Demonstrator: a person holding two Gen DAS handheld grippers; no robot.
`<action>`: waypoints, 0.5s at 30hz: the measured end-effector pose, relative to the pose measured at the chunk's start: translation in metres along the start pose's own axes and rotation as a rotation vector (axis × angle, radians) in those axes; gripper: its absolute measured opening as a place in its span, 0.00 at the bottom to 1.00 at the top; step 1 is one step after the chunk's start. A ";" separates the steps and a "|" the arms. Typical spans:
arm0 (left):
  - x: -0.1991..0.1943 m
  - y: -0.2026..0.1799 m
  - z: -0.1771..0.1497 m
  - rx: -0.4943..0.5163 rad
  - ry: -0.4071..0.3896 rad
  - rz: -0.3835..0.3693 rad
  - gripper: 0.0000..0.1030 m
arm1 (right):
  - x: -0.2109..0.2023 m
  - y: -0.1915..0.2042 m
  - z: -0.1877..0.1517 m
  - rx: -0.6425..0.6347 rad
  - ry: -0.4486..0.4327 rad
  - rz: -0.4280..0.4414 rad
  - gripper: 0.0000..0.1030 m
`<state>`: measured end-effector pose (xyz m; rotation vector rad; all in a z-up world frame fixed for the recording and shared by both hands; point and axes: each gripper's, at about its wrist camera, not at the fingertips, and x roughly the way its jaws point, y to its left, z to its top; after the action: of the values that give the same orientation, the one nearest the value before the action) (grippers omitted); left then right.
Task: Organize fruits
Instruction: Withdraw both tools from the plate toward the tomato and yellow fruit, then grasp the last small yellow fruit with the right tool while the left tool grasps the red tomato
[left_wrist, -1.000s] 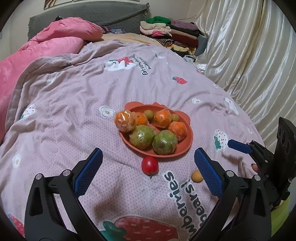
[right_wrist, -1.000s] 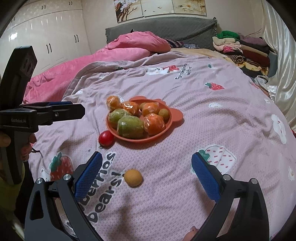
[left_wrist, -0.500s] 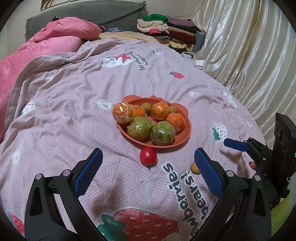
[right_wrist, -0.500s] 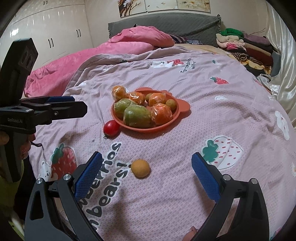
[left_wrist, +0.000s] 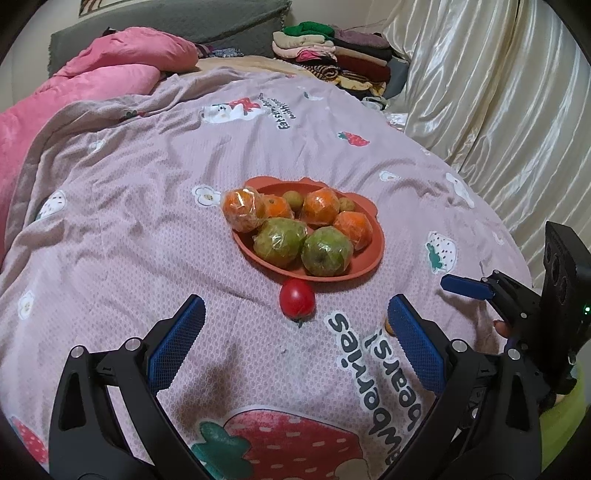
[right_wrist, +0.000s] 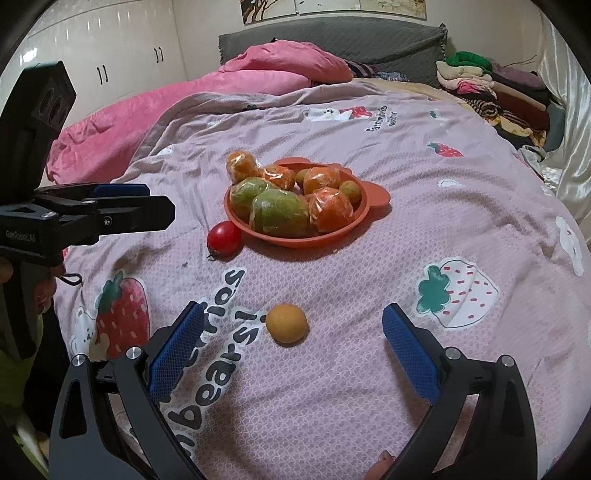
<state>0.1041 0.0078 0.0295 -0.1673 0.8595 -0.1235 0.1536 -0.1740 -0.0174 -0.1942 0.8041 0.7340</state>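
Observation:
An orange plate (left_wrist: 365, 271) (right_wrist: 373, 199) on the pink bedspread holds several plastic-wrapped oranges, two wrapped green fruits and small green ones. A red tomato (left_wrist: 297, 297) (right_wrist: 224, 238) lies on the cloth just in front of the plate. A small yellow-orange fruit (right_wrist: 286, 323) lies loose nearer me, almost hidden behind a finger in the left wrist view. My left gripper (left_wrist: 295, 341) (right_wrist: 129, 201) is open and empty, a short way before the tomato. My right gripper (right_wrist: 291, 349) (left_wrist: 467, 286) is open and empty, with the yellow fruit just ahead between its fingers.
The bed carries a pink duvet (right_wrist: 207, 96) at the back left and a stack of folded clothes (right_wrist: 491, 96) at the back right. A shiny cream curtain (left_wrist: 498, 110) hangs along the right side. White wardrobe doors (right_wrist: 92, 55) stand at the far left.
Both grippers have moved forward and lower towards the bed. The tomato and the yellow fruit sit closer to them now. Nothing was grasped and the jaws stayed wide.

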 end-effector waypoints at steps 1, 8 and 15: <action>0.001 0.000 -0.001 -0.001 0.003 -0.004 0.90 | 0.002 0.001 -0.001 -0.003 0.004 0.001 0.94; 0.008 0.001 -0.006 0.001 0.018 -0.006 0.90 | 0.008 0.003 -0.003 -0.014 0.021 0.002 0.93; 0.018 0.007 -0.011 -0.007 0.039 -0.009 0.90 | 0.016 0.003 -0.005 -0.012 0.043 0.019 0.69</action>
<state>0.1079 0.0101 0.0082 -0.1757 0.8977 -0.1327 0.1561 -0.1662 -0.0320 -0.2140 0.8431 0.7550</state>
